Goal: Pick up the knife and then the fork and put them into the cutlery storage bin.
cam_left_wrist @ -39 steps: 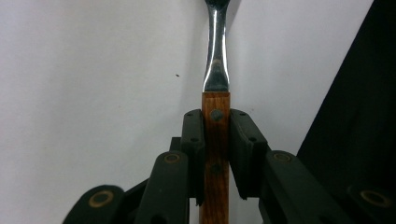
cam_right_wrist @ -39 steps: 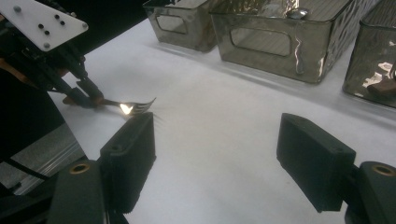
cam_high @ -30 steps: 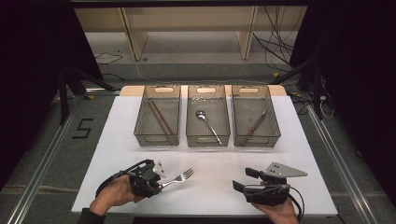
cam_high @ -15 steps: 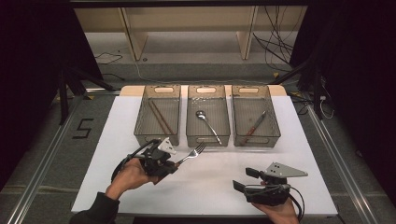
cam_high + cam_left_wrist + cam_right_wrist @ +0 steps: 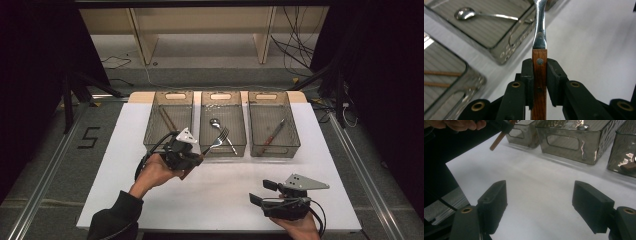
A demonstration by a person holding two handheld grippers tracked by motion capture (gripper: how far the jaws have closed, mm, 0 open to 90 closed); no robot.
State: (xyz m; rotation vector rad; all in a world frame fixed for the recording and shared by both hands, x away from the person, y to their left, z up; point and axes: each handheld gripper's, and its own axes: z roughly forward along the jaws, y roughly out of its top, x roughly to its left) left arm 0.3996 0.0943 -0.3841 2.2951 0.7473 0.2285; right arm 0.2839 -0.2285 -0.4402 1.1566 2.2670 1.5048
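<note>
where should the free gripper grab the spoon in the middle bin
Take the spoon by its thin handle, near mid-length, coming straight down from above with the right gripper, whose jaws stand open. It lies flat on the floor of the middle bin, and the walls block any sideways approach. Set the jaws across the slanting handle; the rounded bowl would likely slip.

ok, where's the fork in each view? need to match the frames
High view: the fork is left of centre, handle clamped in the left tool, tines over the near edge of the middle bin.
Left gripper view: centre, the wooden handle rises between the jaws, its metal neck running off the top.
Right gripper view: top left, the wooden handle end pokes down below the hand.
Shared landmark: the middle bin with the spoon.
</note>
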